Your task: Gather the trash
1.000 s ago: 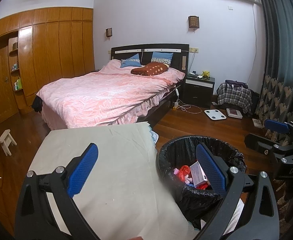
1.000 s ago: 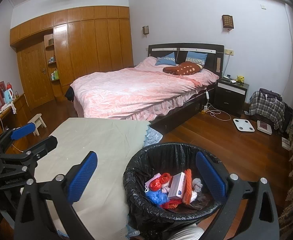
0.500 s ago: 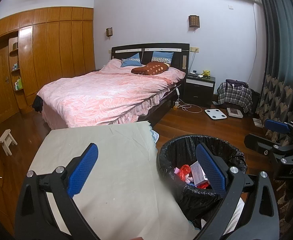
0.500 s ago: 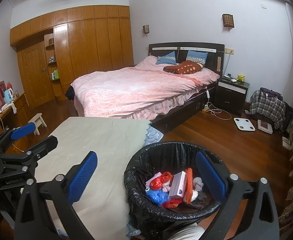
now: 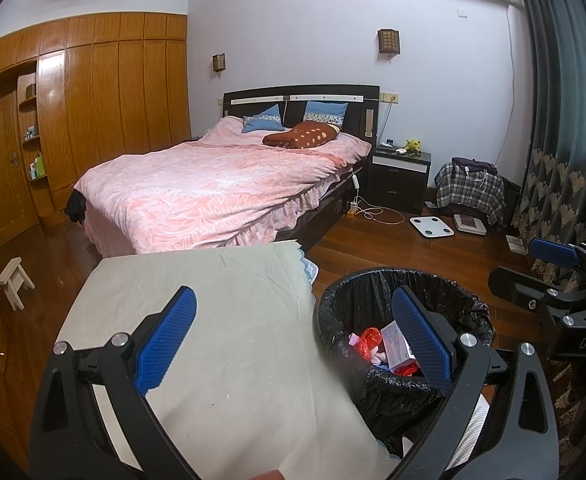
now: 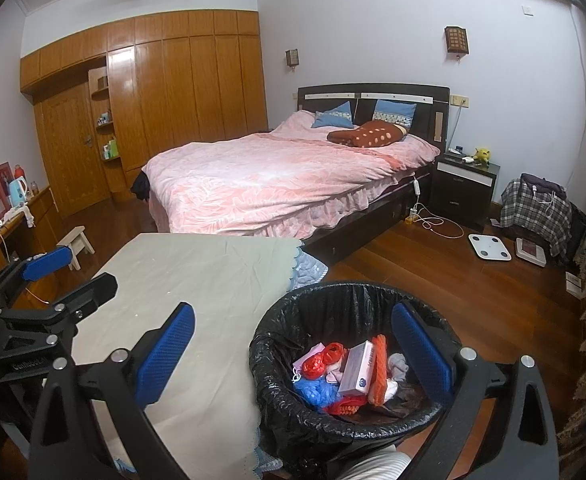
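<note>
A round bin lined with a black bag (image 6: 277,344) (image 5: 477,308) stands on the floor beside a cloth-covered table (image 6: 197,280) (image 5: 229,320). Inside lie several pieces of trash: a white box (image 6: 357,368) (image 5: 399,344), red plastic (image 6: 325,358) (image 5: 367,340), a blue bag (image 6: 313,390) and an orange strip (image 6: 379,368). My right gripper (image 6: 293,354) hangs open above the bin's near-left rim, holding nothing. My left gripper (image 5: 293,340) is open and empty over the table's right edge. Each gripper shows at the side of the other's view.
A bed with a pink cover (image 5: 221,184) fills the middle of the room behind the table. A dark nightstand (image 5: 399,176), a white scale (image 5: 431,226), a plaid bag (image 5: 471,192) and cables lie on the wooden floor at right. A small stool (image 5: 13,280) stands at left.
Both views have drifted very slightly, with the bin sitting a touch higher in frame. Both grippers stay open and empty; the trash has not moved.
</note>
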